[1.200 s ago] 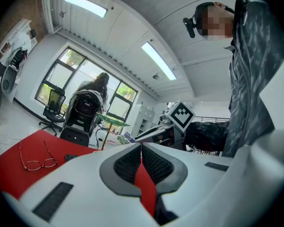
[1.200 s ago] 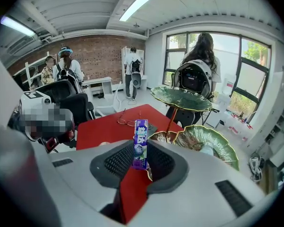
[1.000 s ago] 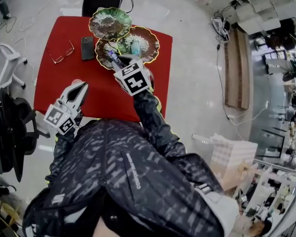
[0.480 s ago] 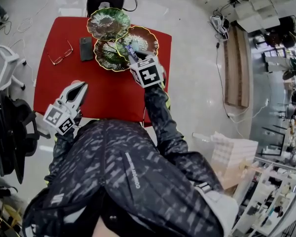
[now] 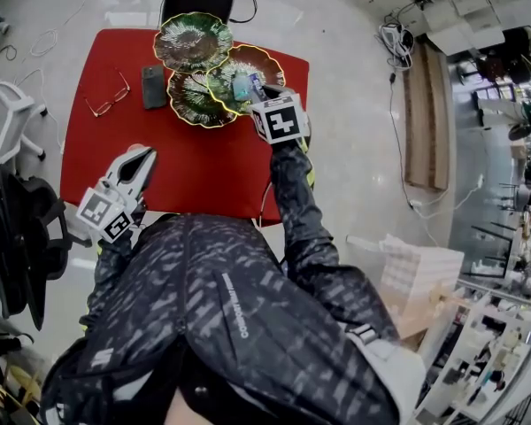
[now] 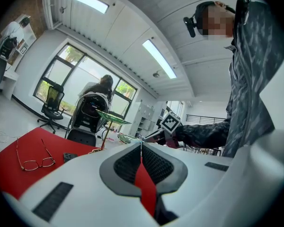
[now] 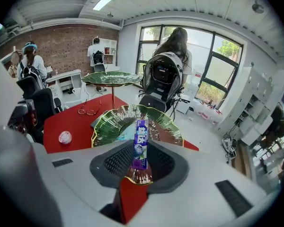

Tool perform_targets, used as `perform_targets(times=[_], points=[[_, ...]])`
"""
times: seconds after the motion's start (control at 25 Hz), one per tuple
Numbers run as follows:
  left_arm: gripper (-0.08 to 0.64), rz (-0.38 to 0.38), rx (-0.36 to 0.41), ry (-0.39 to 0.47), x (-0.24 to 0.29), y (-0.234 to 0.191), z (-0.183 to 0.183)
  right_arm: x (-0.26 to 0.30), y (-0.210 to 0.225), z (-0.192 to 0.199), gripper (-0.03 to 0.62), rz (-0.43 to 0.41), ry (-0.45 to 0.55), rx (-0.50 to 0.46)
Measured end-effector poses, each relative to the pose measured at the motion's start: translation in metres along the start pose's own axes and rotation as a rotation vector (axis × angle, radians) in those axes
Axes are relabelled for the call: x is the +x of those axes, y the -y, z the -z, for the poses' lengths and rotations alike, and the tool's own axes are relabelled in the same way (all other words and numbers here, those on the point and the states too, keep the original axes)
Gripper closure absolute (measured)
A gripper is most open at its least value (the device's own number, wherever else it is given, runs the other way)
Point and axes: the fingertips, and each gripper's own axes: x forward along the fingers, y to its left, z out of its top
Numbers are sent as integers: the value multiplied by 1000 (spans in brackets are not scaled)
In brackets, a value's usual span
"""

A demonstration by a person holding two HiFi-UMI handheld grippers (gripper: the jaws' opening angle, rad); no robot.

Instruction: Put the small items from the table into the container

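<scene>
I am gripping a purple pack (image 7: 141, 136) with the right tool (image 7: 141, 149), its jaws closing on the pack's sides, and I am holding it just above the gold-rimmed green dishes (image 5: 270, 65) at the far edge of the red surface (image 5: 186, 166). The left tool (image 6: 141, 148) is hanging level over the near left edge, jaws pressing together with nothing between them. Glasses (image 5: 106, 100) and a phone (image 5: 152, 87) are lying left of the dishes.

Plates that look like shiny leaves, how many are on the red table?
3. The top plate is at the far edge of the table, the left plate sits lower beside it, and the brown plate is lower right. None looks hidden.
</scene>
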Motion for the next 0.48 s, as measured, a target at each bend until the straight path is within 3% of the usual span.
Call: perform_targets(times=[0.32,0.48], points=[[548,11,3,-11,5,-2,1,11,8,17,502,21,-48,4],[548,16,3,-7,8,-4,-1,8,13,10,492,36,-13,1]])
